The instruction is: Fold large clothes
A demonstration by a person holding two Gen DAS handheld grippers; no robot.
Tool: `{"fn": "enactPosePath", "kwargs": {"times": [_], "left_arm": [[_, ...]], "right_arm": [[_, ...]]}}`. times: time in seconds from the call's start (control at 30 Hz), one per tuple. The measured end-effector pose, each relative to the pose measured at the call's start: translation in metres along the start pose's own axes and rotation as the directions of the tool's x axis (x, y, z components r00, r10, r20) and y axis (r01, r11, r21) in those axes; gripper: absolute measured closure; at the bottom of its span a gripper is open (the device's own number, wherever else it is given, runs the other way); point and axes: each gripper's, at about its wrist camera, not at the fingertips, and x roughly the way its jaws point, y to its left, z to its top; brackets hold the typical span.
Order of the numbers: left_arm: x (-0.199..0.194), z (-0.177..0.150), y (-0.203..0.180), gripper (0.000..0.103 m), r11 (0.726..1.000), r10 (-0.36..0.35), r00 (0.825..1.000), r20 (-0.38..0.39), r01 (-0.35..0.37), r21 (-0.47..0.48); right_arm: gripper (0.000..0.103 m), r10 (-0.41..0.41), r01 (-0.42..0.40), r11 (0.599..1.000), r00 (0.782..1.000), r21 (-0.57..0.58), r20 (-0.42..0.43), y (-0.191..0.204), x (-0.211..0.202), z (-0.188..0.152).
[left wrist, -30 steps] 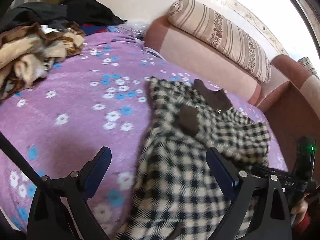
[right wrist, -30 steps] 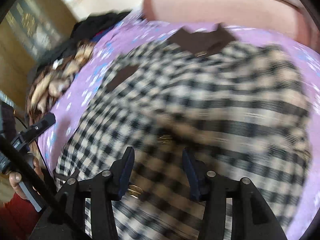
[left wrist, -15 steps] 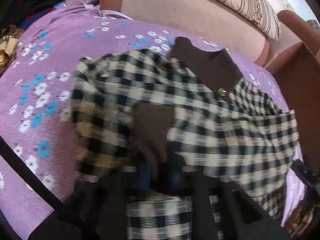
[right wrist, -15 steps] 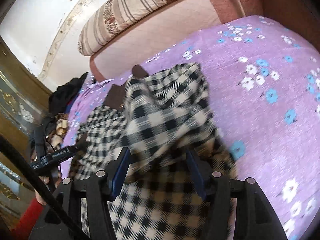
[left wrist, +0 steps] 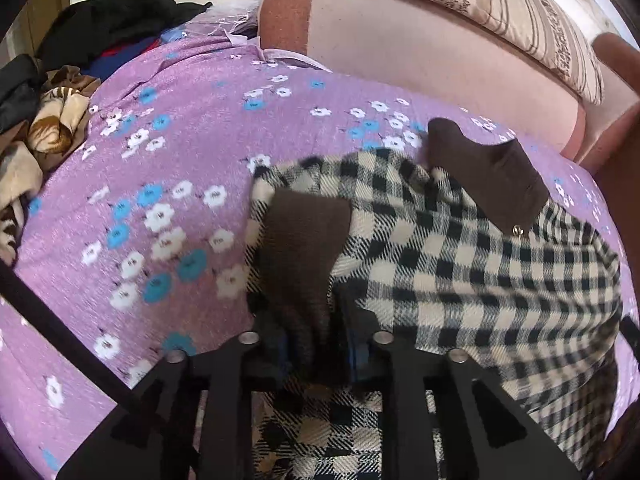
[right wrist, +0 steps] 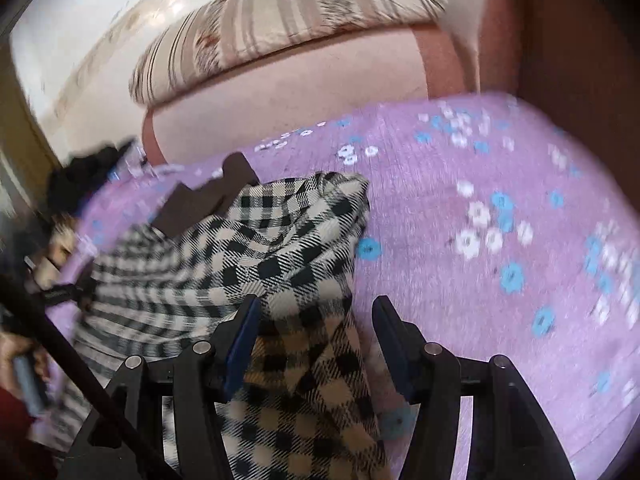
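A black-and-cream checked coat with a brown collar and a brown pocket flap lies on the purple flowered bed cover. My left gripper is shut on the coat's folded edge by the brown flap. In the right wrist view the coat is bunched, with a folded part lying between the fingers of my right gripper, whose jaws stand apart and do not pinch it. The other hand-held gripper shows blurred at the left edge.
A pink sofa back with a striped cushion runs behind the bed cover. A pile of dark and brown clothes lies at the far left. Bare purple cover lies to the right of the coat.
My left gripper went from open to shut on the coat and folded its side over. My right gripper carried the other side over the coat, and its jaws now stand wider.
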Motion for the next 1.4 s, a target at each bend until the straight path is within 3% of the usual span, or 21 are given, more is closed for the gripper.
{"fn": "enactPosePath", "kwargs": {"times": [0.1,0.2,0.27,0.33,0.47,0.5,0.57,0.6,0.67,0.77,0.87,0.97,1.03,1.1,1.2,1.27,1.4], "left_arm": [[0.0,-0.008,-0.006,0.072,0.999,0.021,1.0,0.021,-0.021,0.041],[0.001,-0.014,-0.011,0.069,0.995,0.044,0.998,0.038,-0.047,0.085],[-0.001,-0.015,-0.012,0.066,0.994,0.044,0.998,0.043,-0.048,0.094],[-0.004,-0.019,-0.012,0.064,0.994,0.042,0.998,0.047,-0.047,0.097],[-0.024,-0.029,-0.008,0.063,0.994,0.025,0.998,0.051,-0.03,0.101],[-0.032,-0.033,-0.005,0.063,0.995,0.013,0.999,0.052,-0.017,0.093],[-0.046,-0.042,0.002,0.06,0.997,-0.006,0.998,0.055,0.002,0.072],[-0.056,-0.049,0.008,0.056,0.999,-0.019,0.998,0.058,0.016,0.05],[-0.07,-0.059,0.018,0.048,0.999,-0.039,0.996,0.074,0.039,0.002],[-0.082,-0.072,0.037,0.046,0.997,-0.039,0.993,0.109,0.046,-0.057],[-0.081,-0.076,0.05,0.046,0.997,-0.004,0.991,0.132,0.013,-0.07],[-0.075,-0.074,0.062,0.046,0.996,-0.002,0.994,0.113,0.012,-0.091],[-0.072,-0.073,0.067,0.046,0.994,-0.023,0.995,0.102,0.034,-0.106],[-0.071,-0.072,0.07,0.046,0.994,-0.034,0.995,0.097,0.044,-0.102],[-0.073,-0.073,0.074,0.036,0.995,-0.038,0.995,0.097,0.047,-0.088],[-0.072,-0.075,0.079,0.034,0.993,-0.055,0.995,0.087,0.063,-0.096],[-0.061,-0.085,0.09,0.034,0.978,-0.161,0.987,-0.005,0.159,-0.133]], "right_arm": [[0.04,-0.058,0.06,0.994,0.998,-0.091,0.019,0.018,0.006,0.003],[0.044,-0.037,0.031,0.993,0.998,-0.112,-0.053,0.022,0.022,0.0],[0.049,-0.147,0.124,0.981,0.977,-0.152,-0.156,0.016,0.041,-0.004],[0.046,-0.191,0.17,0.978,0.965,-0.123,-0.18,0.001,0.041,-0.004],[0.046,-0.366,0.359,0.929,0.927,-0.092,-0.077,-0.019,0.006,0.005],[0.046,-0.349,0.345,0.936,0.936,-0.07,-0.047,-0.022,-0.004,0.007],[0.048,-0.185,0.185,0.983,0.983,0.013,0.013,-0.028,-0.026,0.013],[0.049,-0.124,0.123,0.992,0.992,0.028,0.02,-0.029,-0.029,0.015],[0.063,-0.005,0.005,0.999,1.0,0.032,-0.005,-0.024,-0.023,0.022],[0.066,0.073,-0.075,0.997,0.99,-0.014,-0.121,-0.007,0.017,0.034],[0.068,0.004,-0.023,0.998,0.956,-0.062,-0.293,0.006,0.078,0.043],[0.067,-0.113,0.075,0.987,0.954,-0.144,-0.278,0.017,0.106,0.061],[0.065,-0.217,0.168,0.967,0.937,-0.193,-0.274,0.023,0.124,0.072],[0.064,-0.26,0.204,0.953,0.929,-0.223,-0.263,0.031,0.124,0.076],[0.055,-0.159,0.128,0.982,0.959,-0.142,-0.237,0.026,0.09,0.075],[0.038,-0.066,0.058,0.997,0.976,-0.046,-0.206,0.006,0.05,0.062],[0.036,0.012,0.004,0.997,0.976,0.074,-0.219,-0.033,0.006,0.028]]}}
